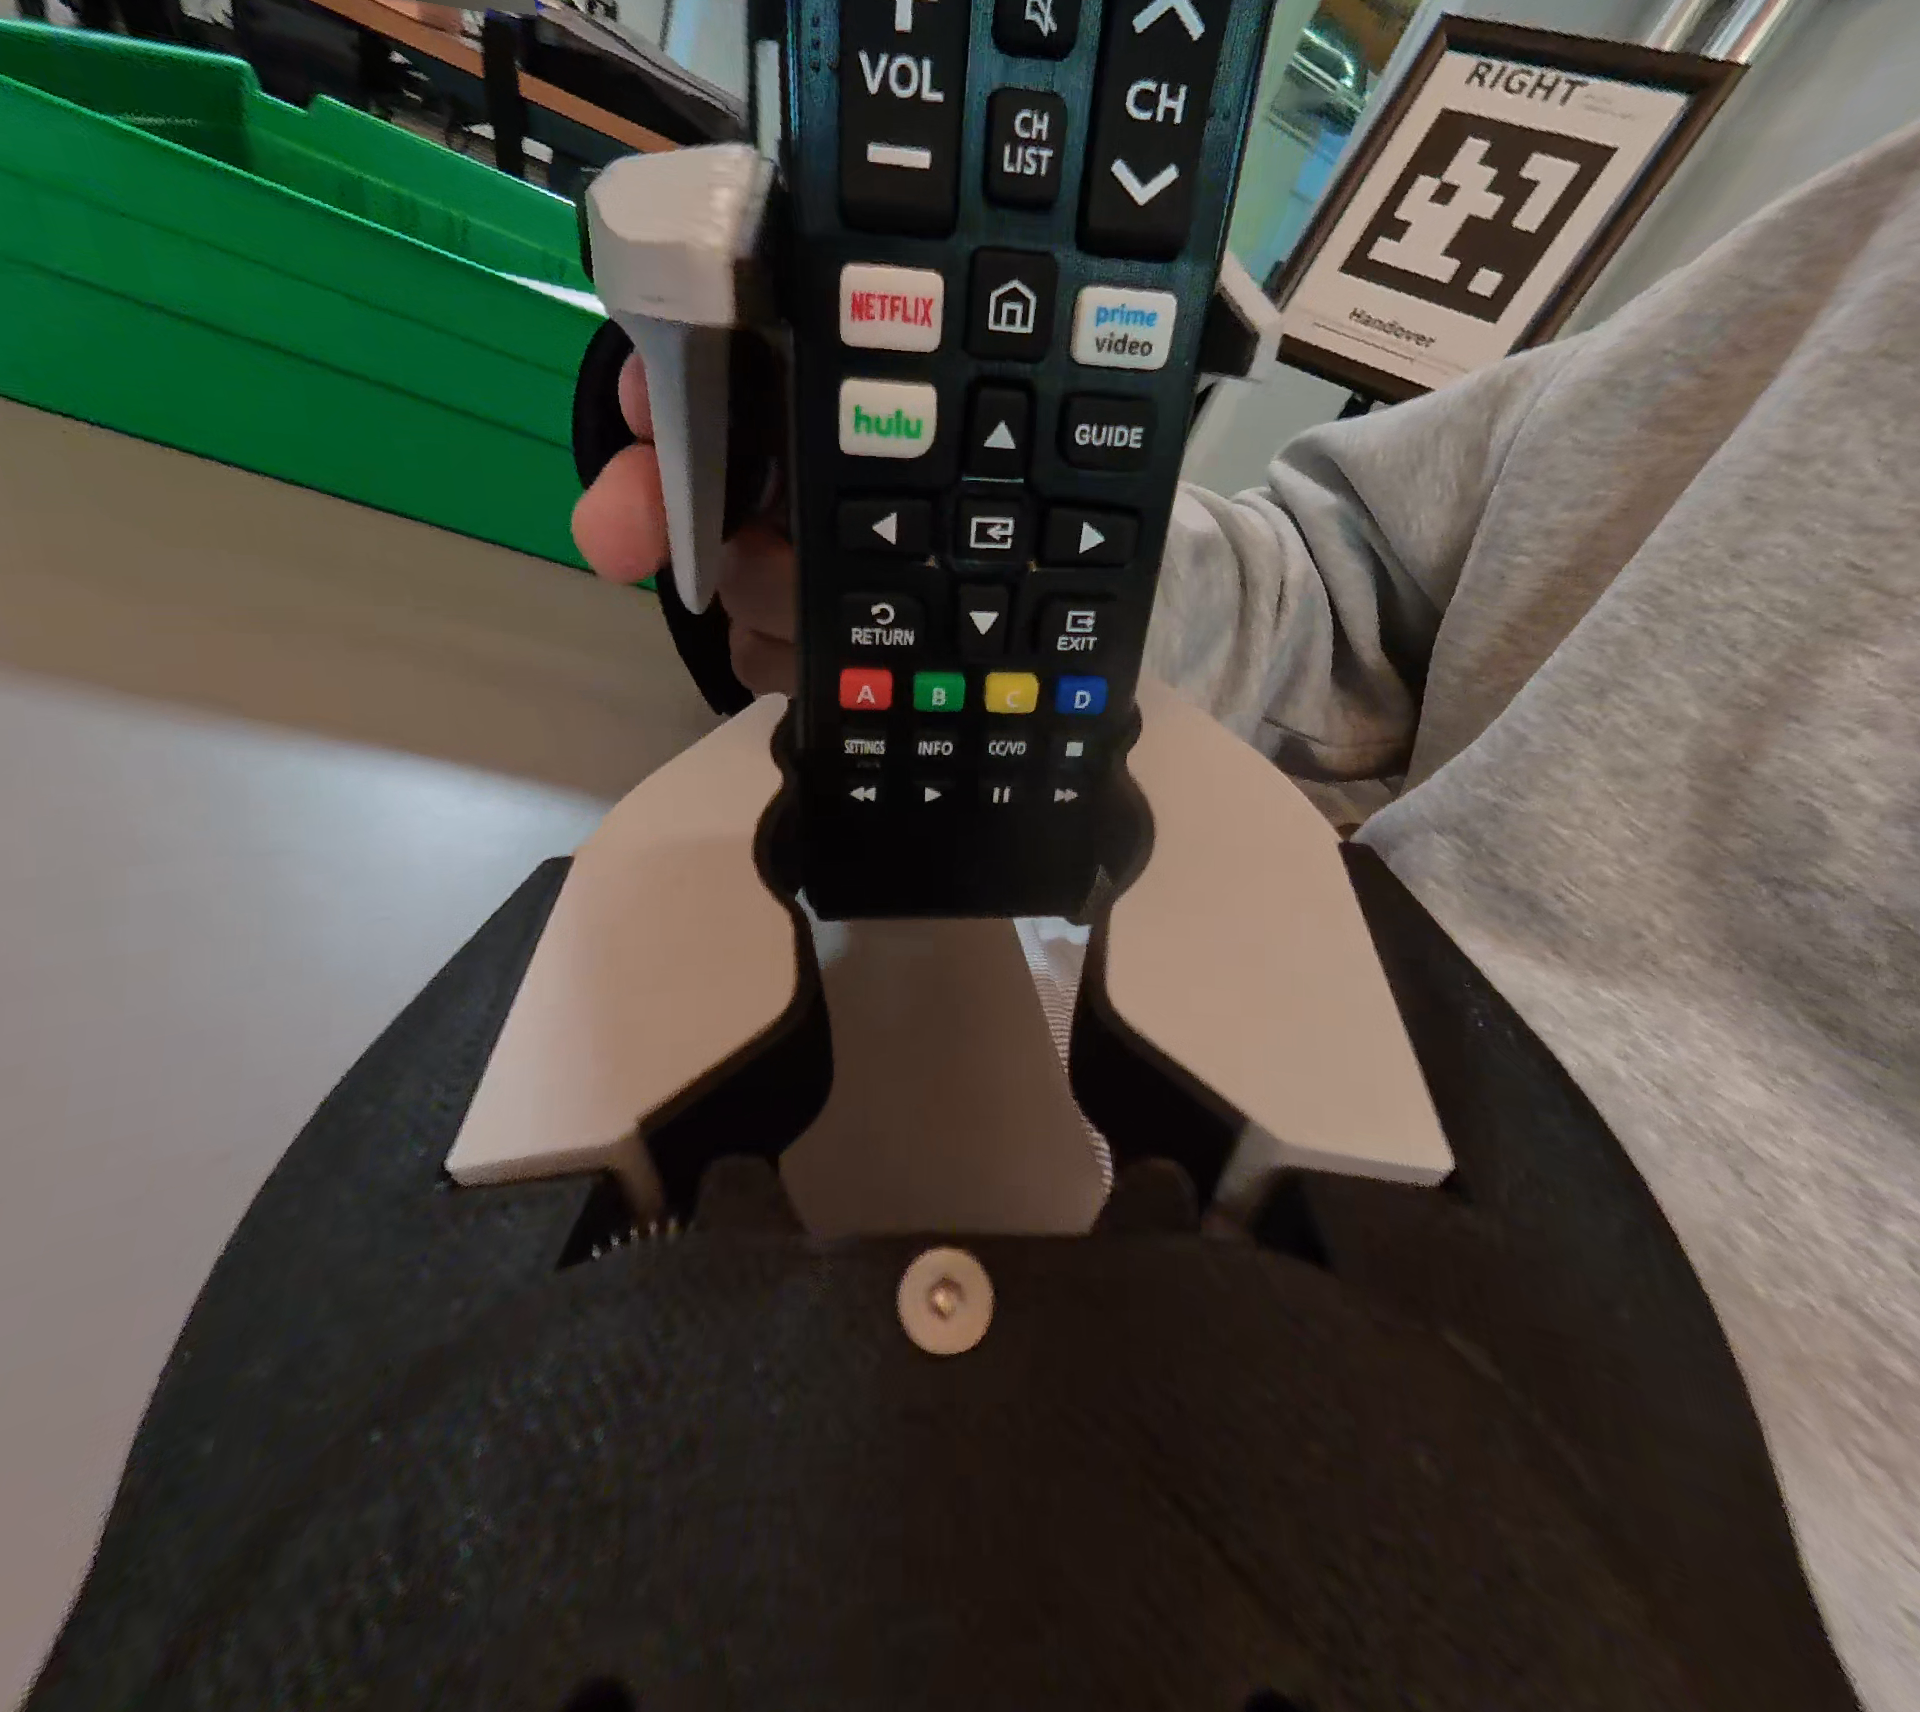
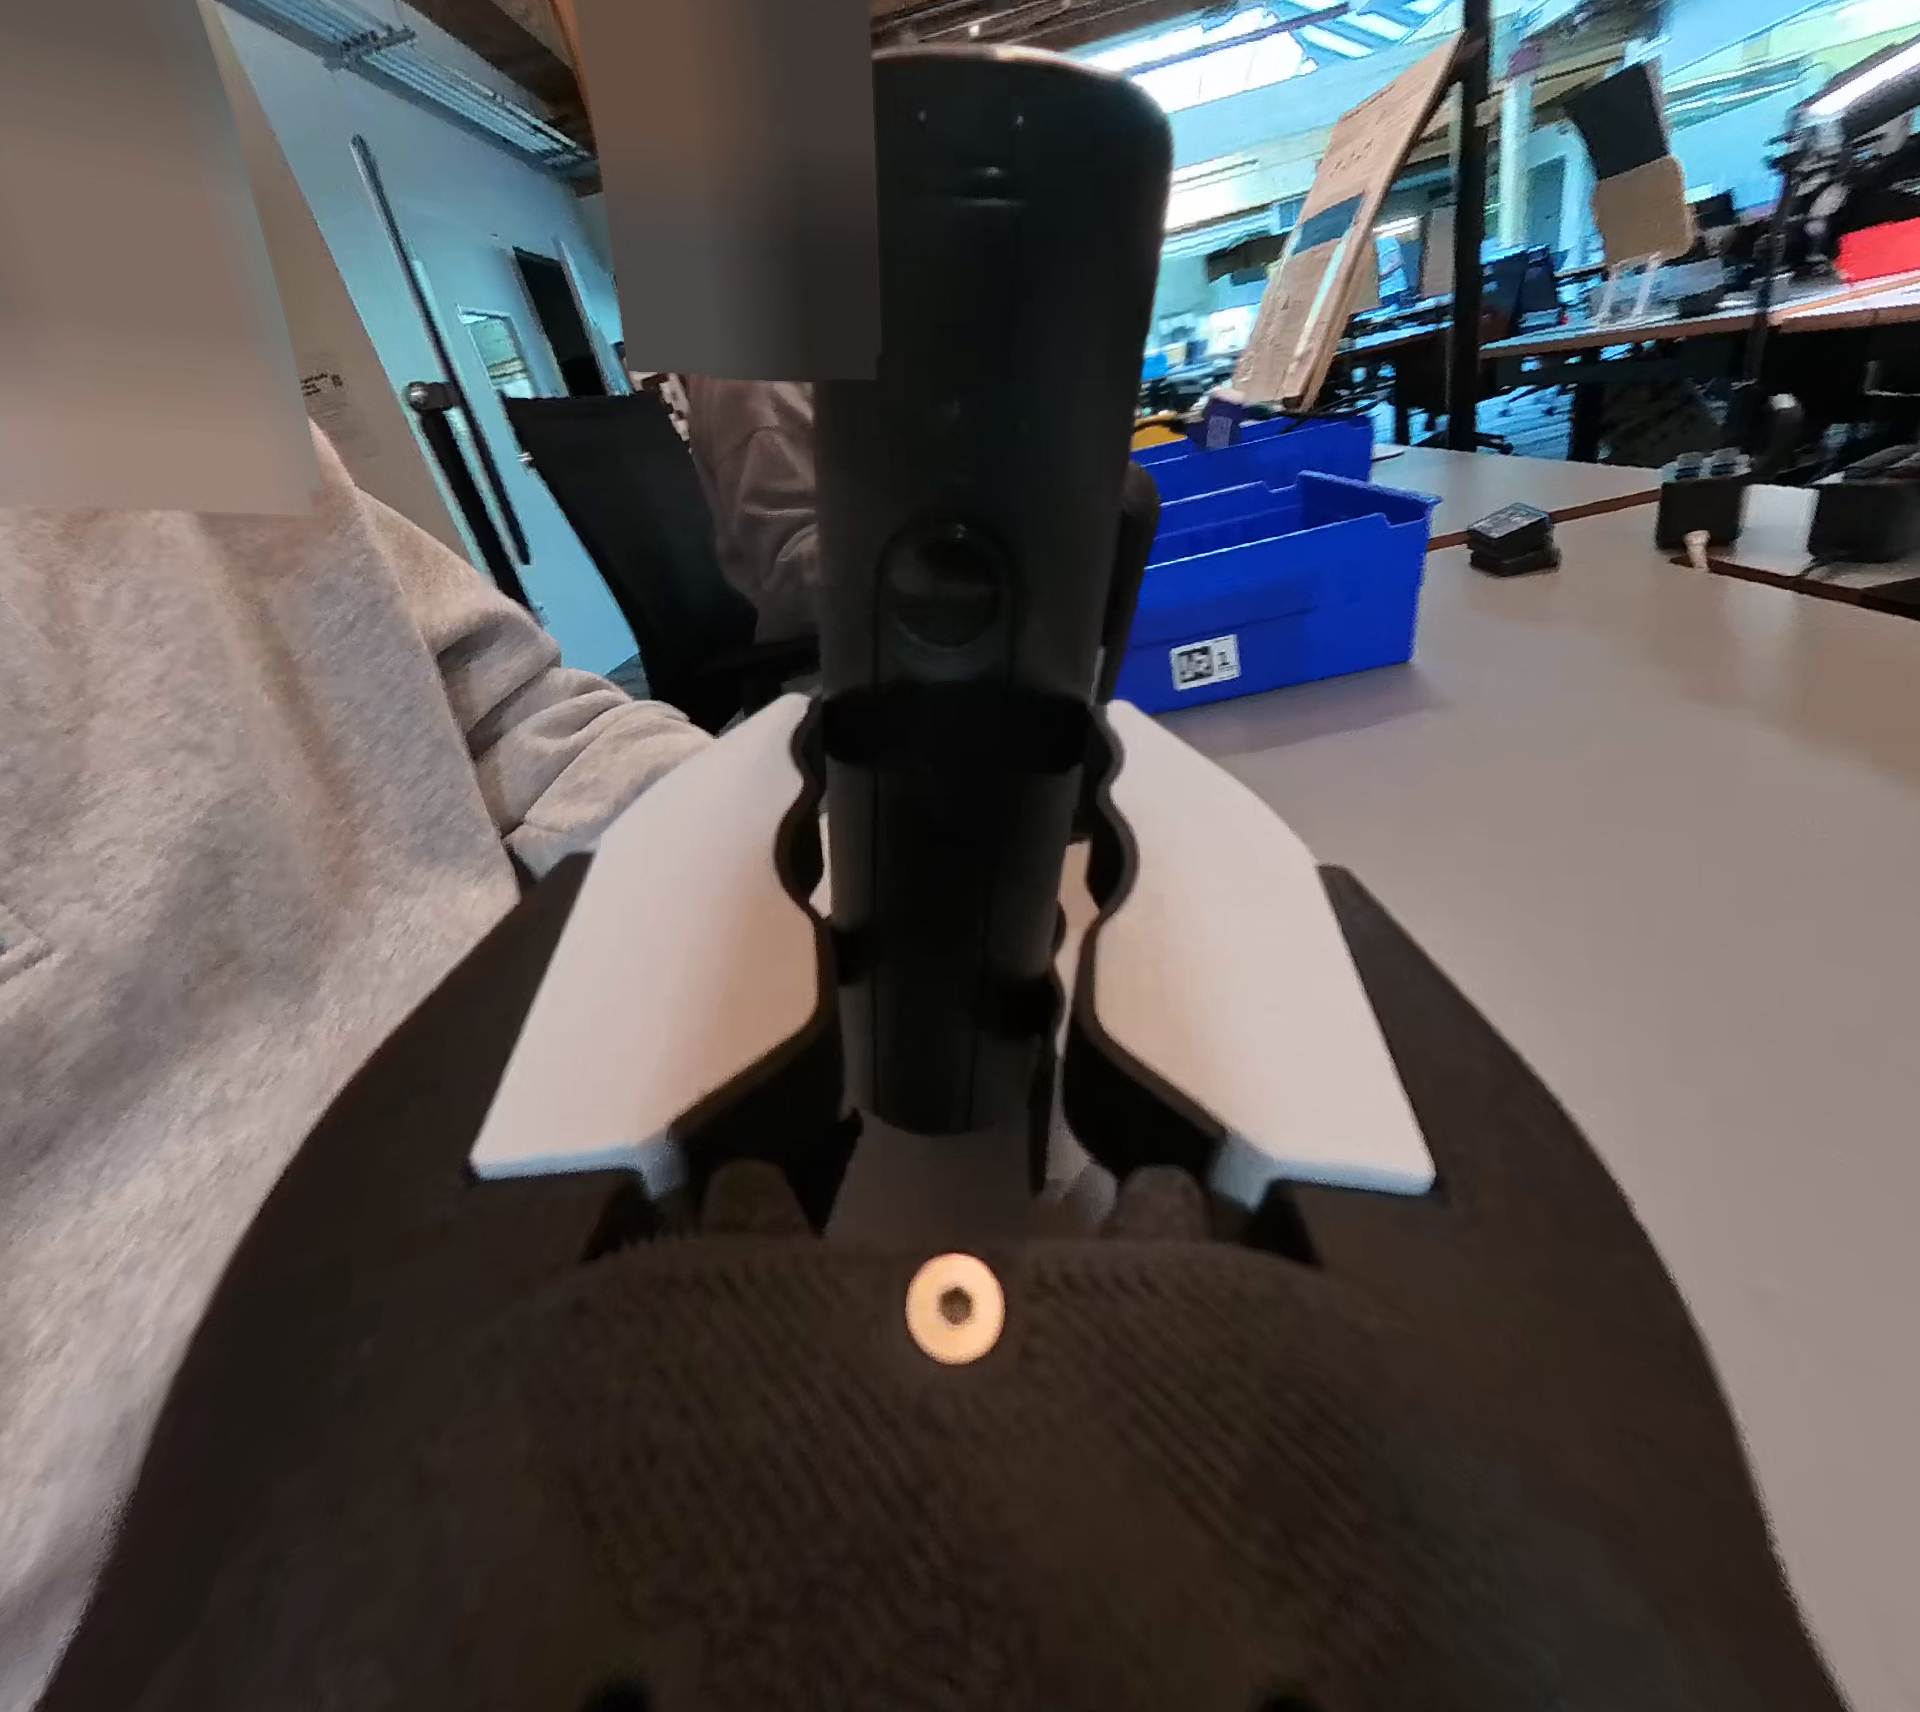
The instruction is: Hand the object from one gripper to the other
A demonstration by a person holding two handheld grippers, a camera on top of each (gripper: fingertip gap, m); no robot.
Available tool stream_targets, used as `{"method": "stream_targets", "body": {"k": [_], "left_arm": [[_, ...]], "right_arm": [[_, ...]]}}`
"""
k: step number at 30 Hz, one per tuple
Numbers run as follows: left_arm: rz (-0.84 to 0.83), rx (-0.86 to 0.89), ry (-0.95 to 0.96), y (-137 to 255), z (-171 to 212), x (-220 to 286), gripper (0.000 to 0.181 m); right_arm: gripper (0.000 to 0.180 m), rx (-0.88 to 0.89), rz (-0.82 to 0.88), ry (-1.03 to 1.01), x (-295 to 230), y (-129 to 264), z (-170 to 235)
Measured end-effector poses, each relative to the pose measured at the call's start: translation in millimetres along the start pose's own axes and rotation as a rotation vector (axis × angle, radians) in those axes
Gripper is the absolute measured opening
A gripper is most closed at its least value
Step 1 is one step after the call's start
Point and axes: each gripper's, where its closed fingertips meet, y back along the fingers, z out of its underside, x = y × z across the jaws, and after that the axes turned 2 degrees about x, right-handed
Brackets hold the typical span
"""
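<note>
A black TV remote (image 1: 997,374) stands upright above the table, buttons facing the left wrist camera. My left gripper (image 1: 956,789) is shut on its bottom end, with both black pads pressed against its side edges. My right gripper (image 1: 987,291) comes from the far side, and its white fingers (image 1: 675,260) clamp the remote at its middle. In the right wrist view the remote's plain back (image 2: 977,415) rises between my right gripper (image 2: 951,789), whose pads press both of its edges. The left gripper is hidden behind the remote there.
A green bin (image 1: 260,291) stands at the left on the beige table (image 1: 208,831). A framed marker sign (image 1: 1475,208) stands at the right. A grey-sleeved arm (image 1: 1558,623) is close by. Blue bins (image 2: 1278,582), small black items (image 2: 1507,540) and a black chair (image 2: 644,540) lie beyond. The grippers' ends are close to 7 cm from one another.
</note>
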Motion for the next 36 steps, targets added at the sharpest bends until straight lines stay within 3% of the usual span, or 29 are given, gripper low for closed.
{"method": "stream_targets", "body": {"k": [3, 10, 17, 23, 27, 30, 36], "left_arm": [[-0.032, 0.011, -0.014, 2, -2, -5, 0.056], [-0.16, 0.057, -0.069, 8, -9, -21, 0.056], [-0.543, 0.124, -0.112, 36, -22, -65, 0.055], [-0.825, 0.091, -0.227, 54, -25, -80, 0.055], [-0.863, 0.052, -0.293, 44, -23, -76, 0.055], [-0.844, 0.04, -0.323, 32, -21, -70, 0.055], [-0.805, 0.048, -0.356, 31, -21, -66, 0.054]], "right_arm": [[0.061, 0.021, 0.076, 0.04, 10, 1, -3], [0.069, 0.063, 0.175, 0.058, 22, 6, -11], [0.056, 0.179, 0.49, 0.034, 45, 16, -21], [0.054, 0.098, 0.597, 0.081, 44, 5, -9], [0.05, 0.147, 0.601, 0.009, 43, 4, -8], [0.029, 0.183, 0.619, -0.033, 47, 11, -10], [0.027, 0.133, 0.565, -0.035, 47, 12, -10]]}}
